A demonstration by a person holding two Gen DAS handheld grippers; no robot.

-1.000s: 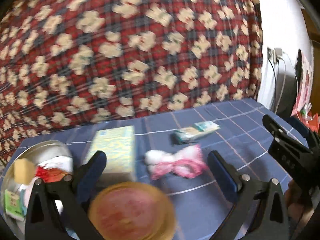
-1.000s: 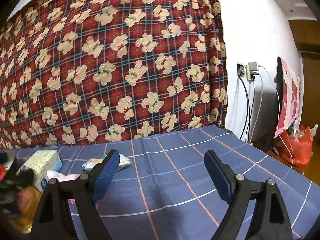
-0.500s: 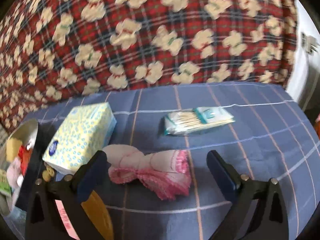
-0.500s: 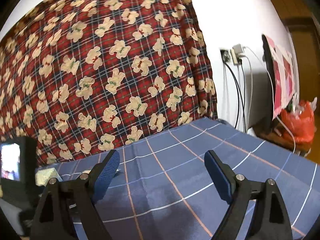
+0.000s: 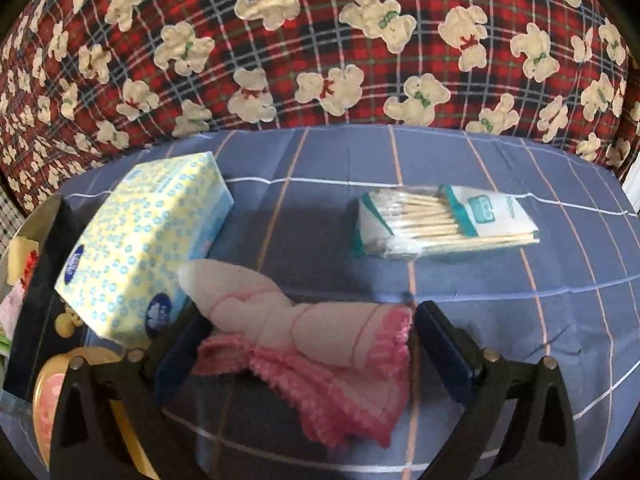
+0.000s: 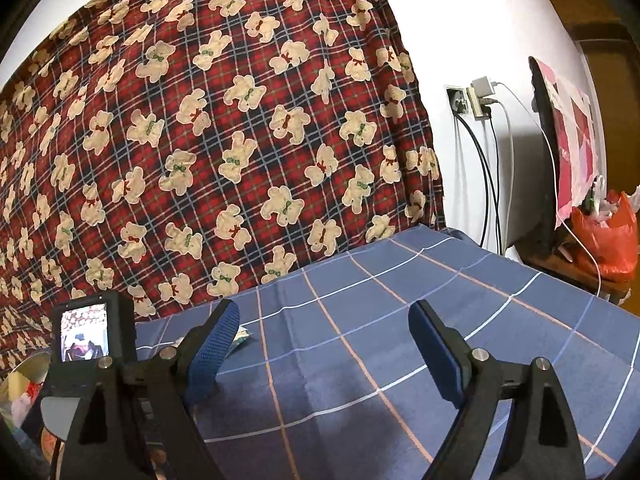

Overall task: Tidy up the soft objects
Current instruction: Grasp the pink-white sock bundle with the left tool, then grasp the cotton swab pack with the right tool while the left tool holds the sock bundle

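Note:
A pink and cream soft cloth toy (image 5: pixel 304 336) lies on the blue checked tablecloth (image 5: pixel 520 320). My left gripper (image 5: pixel 310 338) is open, its two blue-padded fingers on either side of the toy, close to it. A yellow tissue pack (image 5: pixel 148 240) lies just left of the toy. My right gripper (image 6: pixel 324 344) is open and empty above bare blue cloth (image 6: pixel 360 320). The left gripper's body with its small screen (image 6: pixel 84 336) shows at the left of the right wrist view.
A pack of cotton swabs (image 5: pixel 440 220) lies behind the toy. A metal bowl (image 5: pixel 24 232) with small items sits at the far left, a round orange lid (image 5: pixel 52 392) in front of it. A teddy-bear blanket (image 6: pixel 200 140) hangs behind. Cables and a socket (image 6: pixel 476 104) are at right.
My left gripper has moved forward and down, so the toy now lies between its fingers. My right gripper has swung a little and stays open over bare cloth.

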